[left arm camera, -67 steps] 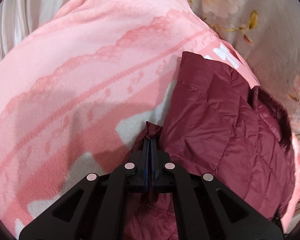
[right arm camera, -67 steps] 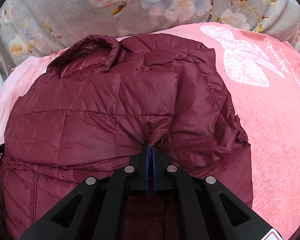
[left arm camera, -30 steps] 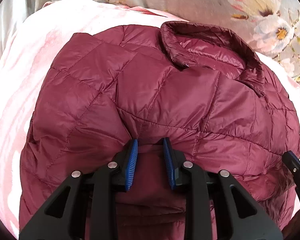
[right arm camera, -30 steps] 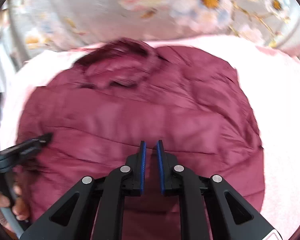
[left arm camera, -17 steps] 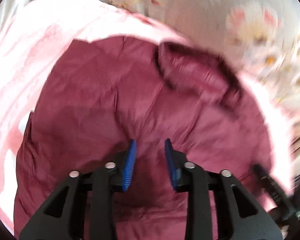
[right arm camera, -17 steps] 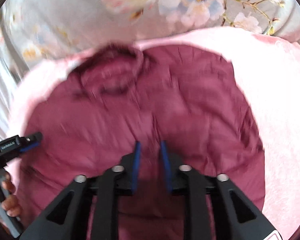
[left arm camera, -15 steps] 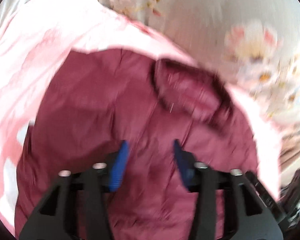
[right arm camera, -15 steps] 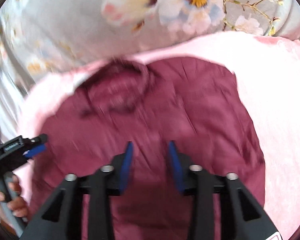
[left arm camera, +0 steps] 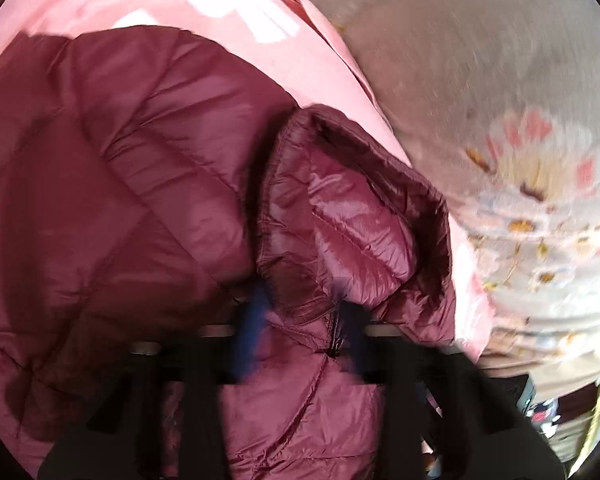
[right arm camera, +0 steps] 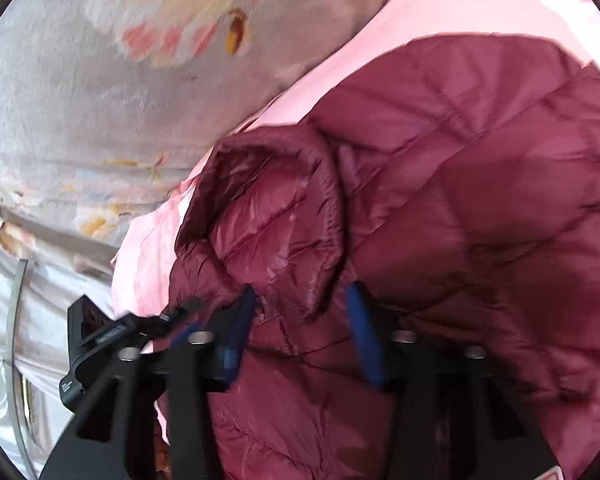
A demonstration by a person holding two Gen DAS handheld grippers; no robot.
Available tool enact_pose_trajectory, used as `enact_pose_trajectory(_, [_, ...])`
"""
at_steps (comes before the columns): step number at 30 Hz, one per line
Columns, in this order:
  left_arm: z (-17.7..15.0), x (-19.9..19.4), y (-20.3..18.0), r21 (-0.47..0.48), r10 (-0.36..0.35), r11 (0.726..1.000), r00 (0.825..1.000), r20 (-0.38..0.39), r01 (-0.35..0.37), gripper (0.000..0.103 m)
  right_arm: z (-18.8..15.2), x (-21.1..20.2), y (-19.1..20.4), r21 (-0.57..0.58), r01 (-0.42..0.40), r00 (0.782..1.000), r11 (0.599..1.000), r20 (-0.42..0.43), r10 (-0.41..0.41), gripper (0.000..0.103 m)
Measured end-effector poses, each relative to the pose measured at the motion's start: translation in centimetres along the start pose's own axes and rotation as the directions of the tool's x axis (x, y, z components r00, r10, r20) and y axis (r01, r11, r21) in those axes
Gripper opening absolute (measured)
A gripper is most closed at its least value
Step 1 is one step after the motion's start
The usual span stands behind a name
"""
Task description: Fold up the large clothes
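Both claws spread now, nothing pinched. 2.2 s ago each was clamped tight on a fold of the maroon puffer jacket [left arm camera: 148,184]; by 1.0 s ago they had started to part, and the gaps have widened since.

Left claw [left arm camera: 300,324]: blue pads wide apart, motion-blurred, sitting at the base of the collar [left arm camera: 352,216] with the zipper end between them. Pads look to be against the fabric but not closing on it; blur makes contact hard to confirm.

Right claw [right arm camera: 304,328]: also wide open, pads straddling the collar's lower edge [right arm camera: 296,216]. Sharper than the left view.

Jacket lies on the pink blanket [left arm camera: 228,12], quilted back panel up, collar standing open with shiny lining showing. Compared with 1.0 s ago, both cameras have swung: collar was far and top-centre then, now it fills mid-frame right in front of each claw. Left view has the jacket body to the left, right view has it to the right, so the two claws converge on the collar from opposite sides.

Left claw's body shows in the right view, at lower left [right arm camera: 112,340], just beside the right claw.

Grey floral bedsheet [right arm camera: 100,92] beyond the blanket edge in both views, blurred in the left view.
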State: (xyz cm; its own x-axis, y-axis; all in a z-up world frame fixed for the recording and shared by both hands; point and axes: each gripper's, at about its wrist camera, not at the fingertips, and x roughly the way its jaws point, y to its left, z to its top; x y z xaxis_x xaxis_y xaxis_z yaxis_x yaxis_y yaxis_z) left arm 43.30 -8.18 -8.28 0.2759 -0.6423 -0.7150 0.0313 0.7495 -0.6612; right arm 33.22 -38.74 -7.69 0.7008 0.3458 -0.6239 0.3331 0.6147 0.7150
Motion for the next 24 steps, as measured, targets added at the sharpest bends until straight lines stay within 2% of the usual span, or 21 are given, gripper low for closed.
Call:
enact_pose_trajectory(1, [-0.1,-0.2,-0.3,0.024,0.025,0.999,1.0,0.009,-0.025,0.01,0.0,0.0,0.4,-0.027,0.015,1.0,1.0,0.005,-0.015,0.009])
enact_pose_trajectory(3, [-0.5,-1.0,-0.9,0.085,0.058,0.994,0.997,0.046,-0.062,0.009,-0.1,-1.0,1.6,-0.116,0.07,0.996,0.991,0.059,-0.064,0.008])
enact_pose_trajectory(5, [-1.3,-1.9,-1.5,0.164,0.106,0.979,0.99,0.093,-0.121,0.009,-0.7,-1.6,2.6,-0.219,0.15,0.986,0.964,0.105,-0.129,0.008])
enact_pose_trajectory(8, [-2.0,-1.0,-1.1,0.21,0.171,0.959,0.98,0.102,-0.189,0.009,-1.4,-0.6,2.7,-0.279,0.229,0.973,0.933,0.102,-0.208,0.008])
enact_pose_trajectory(10, [-2.6,0.1,-0.2,0.213,0.187,0.956,0.978,0.094,-0.203,0.009,-2.0,0.6,2.3,-0.307,0.28,0.96,0.91,0.101,-0.261,0.007])
enact_pose_trajectory(14, [-2.9,0.5,0.6,0.234,0.165,0.954,0.979,0.116,-0.188,0.009,-2.5,1.4,1.9,-0.343,0.298,0.954,0.891,0.123,-0.272,0.006])
enact_pose_trajectory(18, [-3.4,0.6,0.5,0.275,0.161,0.941,0.976,0.148,-0.197,0.01,-2.8,1.8,2.1,-0.359,0.311,0.95,0.88,0.142,-0.278,0.005])
enact_pose_trajectory(22, [-3.7,0.5,0.2,0.294,0.171,0.931,0.971,0.167,-0.214,0.011,-2.5,1.3,1.2,-0.334,0.269,0.963,0.903,0.115,-0.244,0.005])
enact_pose_trajectory(24, [-3.8,0.2,-0.2,0.292,0.17,0.933,0.973,0.158,-0.21,0.013,-2.2,0.2,0.8,-0.301,0.23,0.973,0.926,0.079,-0.216,0.01])
